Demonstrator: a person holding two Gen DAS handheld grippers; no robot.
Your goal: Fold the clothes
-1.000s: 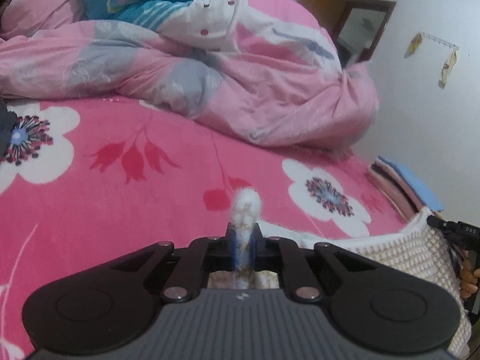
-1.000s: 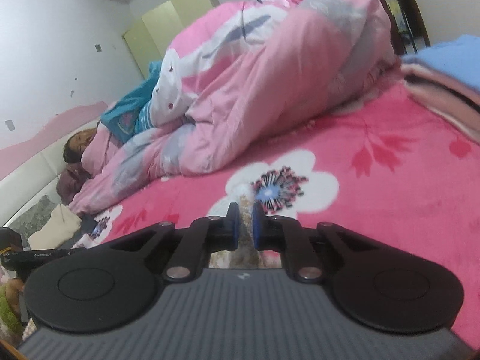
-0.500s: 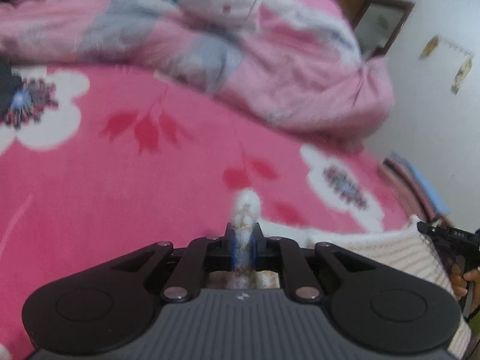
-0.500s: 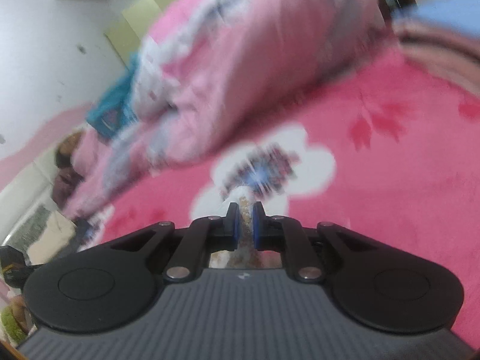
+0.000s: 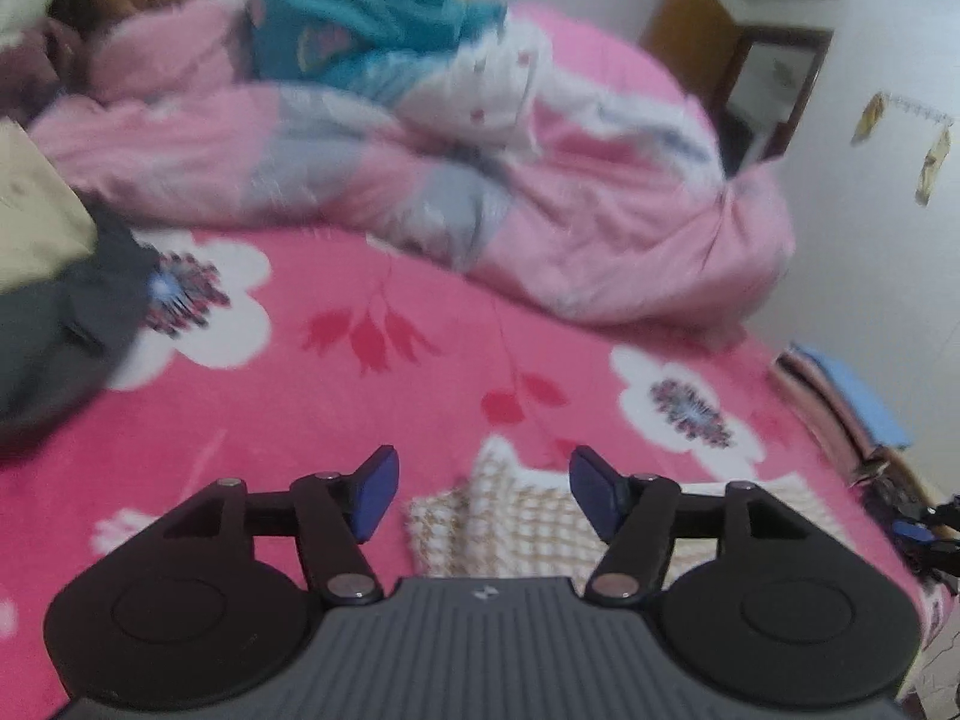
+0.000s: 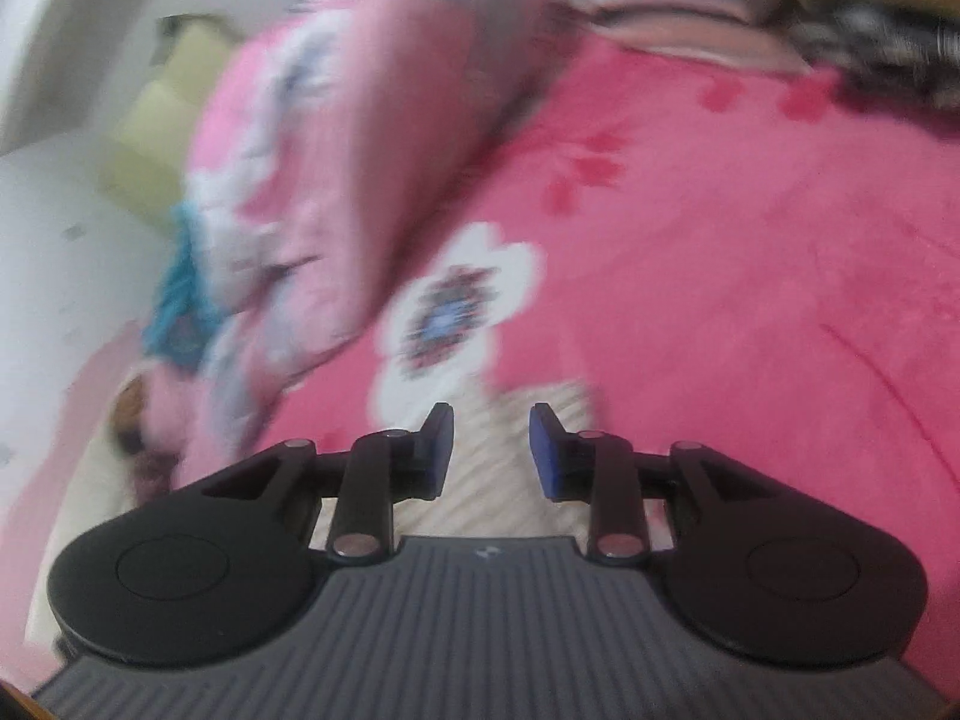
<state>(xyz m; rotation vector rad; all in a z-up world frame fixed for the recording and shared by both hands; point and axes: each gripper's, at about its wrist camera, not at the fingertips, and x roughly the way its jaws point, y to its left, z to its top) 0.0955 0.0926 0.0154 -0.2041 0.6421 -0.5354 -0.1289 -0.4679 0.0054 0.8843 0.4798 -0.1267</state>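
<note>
Lying on the pink flowered bed (image 5: 372,420), the cream knitted garment (image 5: 528,528) sits just below both tools, and nobody is holding it now. In the left view its bumpy corner pokes up between the two blue pads (image 5: 375,489) of the left tool (image 5: 483,495). That tool's jaws have just been opening and now stand wide, with the cloth under the gap but not pinched. In the right view the right tool (image 6: 489,450) has also just been opening. Its jaws stand a little apart, and the pale cloth (image 6: 516,474) shows below the gap, loose.

What could go wrong? I think the fold may not stay. The cloth is soft and thick, so the corner that sticks up could flop back over or spring open. If a tool pulls away low, a pad could snag the loose knit and drag the edge out of line. Both pictures are blurry, so I cannot tell if the edges match.

Close by, the dark clothes (image 5: 66,330) on the left and the folded pile (image 5: 840,396) at the bed's right edge could get bumped. A person (image 5: 114,6) lies under the pink quilt (image 5: 540,192) further back, well apart from the tools.
</note>
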